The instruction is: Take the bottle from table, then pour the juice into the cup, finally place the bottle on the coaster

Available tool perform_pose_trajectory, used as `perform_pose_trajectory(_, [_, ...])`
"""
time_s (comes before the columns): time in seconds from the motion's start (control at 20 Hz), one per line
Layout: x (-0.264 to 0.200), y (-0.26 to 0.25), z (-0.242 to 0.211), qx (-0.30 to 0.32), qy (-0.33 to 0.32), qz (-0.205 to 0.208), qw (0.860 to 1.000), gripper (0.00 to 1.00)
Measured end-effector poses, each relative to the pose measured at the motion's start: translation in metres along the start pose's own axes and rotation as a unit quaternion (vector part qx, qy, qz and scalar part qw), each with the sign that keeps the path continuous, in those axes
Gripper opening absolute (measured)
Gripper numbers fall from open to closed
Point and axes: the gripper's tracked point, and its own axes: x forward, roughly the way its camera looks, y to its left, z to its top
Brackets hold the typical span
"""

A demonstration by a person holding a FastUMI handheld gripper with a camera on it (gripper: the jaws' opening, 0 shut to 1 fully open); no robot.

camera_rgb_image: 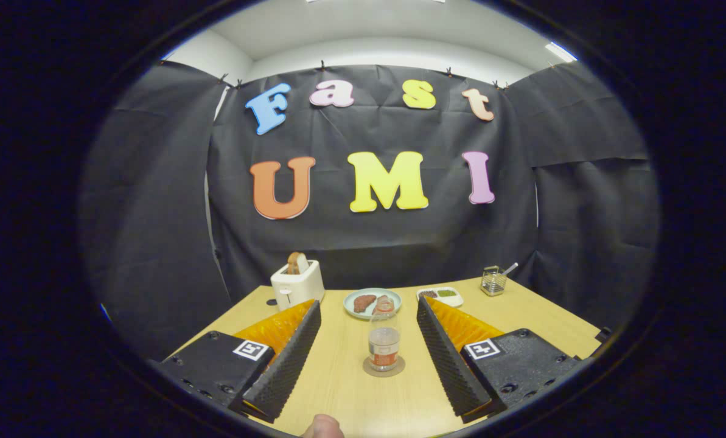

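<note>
Fingertip [322,427] nearest of all, at six o'clock. Gripper [369,313] spread wide, gripping nothing. Bottle [384,340] upright on the coaster [369,368] at twelve o'clock, between the fingers yet clear of both. Beyond, plate [350,308] of food; toaster [297,284] at eleven; small tray [454,299] and wire holder [493,281] at one.

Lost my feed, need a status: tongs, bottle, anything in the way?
Tongs open, holding nothing. Bottle upright on coaster, between the fingers. Plate just beyond bottle, path clear.
</note>
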Motion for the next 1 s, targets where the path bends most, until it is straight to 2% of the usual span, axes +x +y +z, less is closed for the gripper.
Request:
perform_pose_trajectory(0.15, [-0.054, 0.014, 0.052, 0.007, -0.037, 0.022, 0.999, 1.0])
perform_pose_trajectory(0.35, [-0.115, 0.023, 0.095, 0.004, -0.072, 0.04, 0.997, 1.0])
perform_pose_trajectory(0.65, [-0.169, 0.016, 0.103, -0.004, -0.076, 0.044, 0.996, 1.0])
perform_pose_trajectory(1.0, [-0.183, 0.01, 0.093, -0.001, -0.064, 0.059, 0.996, 1.0])
